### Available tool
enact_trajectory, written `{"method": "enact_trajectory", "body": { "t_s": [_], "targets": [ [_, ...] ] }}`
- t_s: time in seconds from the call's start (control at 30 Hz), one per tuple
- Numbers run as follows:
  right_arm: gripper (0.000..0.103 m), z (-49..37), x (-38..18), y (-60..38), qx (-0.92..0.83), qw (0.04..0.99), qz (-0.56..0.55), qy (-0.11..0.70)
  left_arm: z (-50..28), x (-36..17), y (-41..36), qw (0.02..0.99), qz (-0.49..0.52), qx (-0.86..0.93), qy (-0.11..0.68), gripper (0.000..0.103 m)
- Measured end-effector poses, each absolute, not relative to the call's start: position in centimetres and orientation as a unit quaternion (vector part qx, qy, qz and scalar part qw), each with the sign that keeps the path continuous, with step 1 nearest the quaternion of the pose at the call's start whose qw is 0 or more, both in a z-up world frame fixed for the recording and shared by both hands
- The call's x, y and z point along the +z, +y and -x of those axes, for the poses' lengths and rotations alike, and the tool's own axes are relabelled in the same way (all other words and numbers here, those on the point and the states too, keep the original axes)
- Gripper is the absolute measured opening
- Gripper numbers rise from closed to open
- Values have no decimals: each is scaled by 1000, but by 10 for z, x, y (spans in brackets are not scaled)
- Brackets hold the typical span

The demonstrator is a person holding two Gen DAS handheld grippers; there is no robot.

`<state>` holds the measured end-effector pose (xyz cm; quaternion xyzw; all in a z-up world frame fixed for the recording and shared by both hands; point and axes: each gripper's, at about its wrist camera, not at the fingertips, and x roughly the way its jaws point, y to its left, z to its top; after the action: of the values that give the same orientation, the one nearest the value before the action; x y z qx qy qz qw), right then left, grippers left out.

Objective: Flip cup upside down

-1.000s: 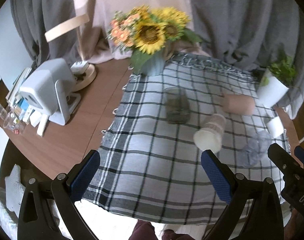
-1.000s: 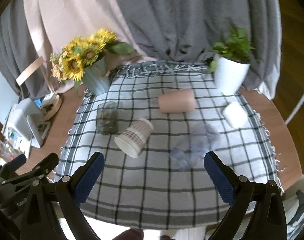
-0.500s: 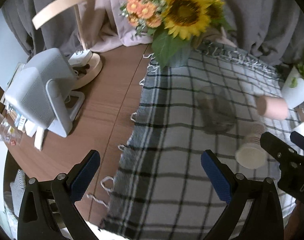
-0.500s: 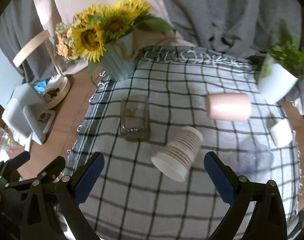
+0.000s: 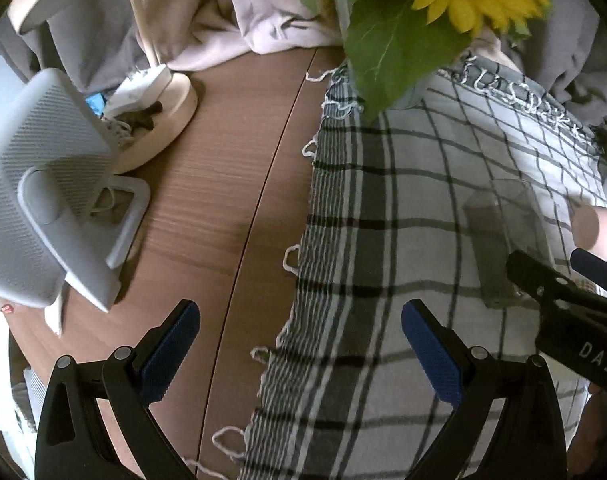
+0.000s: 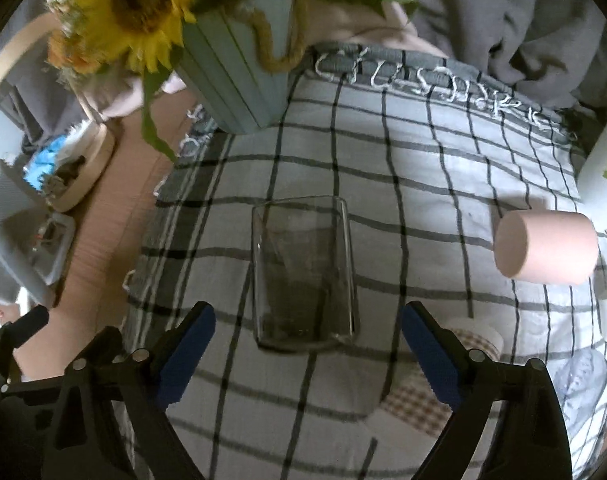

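Observation:
A clear square glass cup [image 6: 303, 276] stands upright on the checked cloth [image 6: 423, 184], just ahead of my right gripper [image 6: 305, 356], which is open and empty with the cup centred between its blue pads. The cup also shows in the left wrist view [image 5: 503, 240], far right. A pink cup [image 6: 543, 248] lies on its side to the right. A paper cup [image 6: 443, 384] lies on its side behind the right finger. My left gripper [image 5: 299, 360] is open and empty over the cloth's left edge and the wooden table [image 5: 223, 200].
A blue vase of sunflowers [image 6: 239, 72] stands behind the glass cup. A white plant pot [image 6: 601, 168] is at the right edge. A crumpled clear plastic cup [image 6: 579, 380] lies near right. A white fan-like device [image 5: 43, 200] and a round tray [image 5: 159, 120] sit left.
Both grippers have moved forward and left over the table. The right gripper has closed in on the glass cup, which is now centred between its fingers. Both stay open.

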<state>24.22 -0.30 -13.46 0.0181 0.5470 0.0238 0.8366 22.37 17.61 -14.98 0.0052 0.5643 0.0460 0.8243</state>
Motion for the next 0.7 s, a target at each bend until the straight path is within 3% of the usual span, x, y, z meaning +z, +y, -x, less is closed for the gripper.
{"method": "enact_trajectory", "body": {
  "t_s": [0.3, 0.5, 0.7],
  "targets": [
    [86, -271, -169, 3, 18, 812, -16, 584, -245, -170, 179, 809, 3, 39, 586, 103],
    [70, -279, -184, 1, 8, 800, -30, 599, -253, -178, 180, 804, 4, 39, 594, 103],
    [68, -283, -187, 2, 1, 804, -38, 594, -253, -179, 182, 804, 0, 43, 593, 103]
  ]
}}
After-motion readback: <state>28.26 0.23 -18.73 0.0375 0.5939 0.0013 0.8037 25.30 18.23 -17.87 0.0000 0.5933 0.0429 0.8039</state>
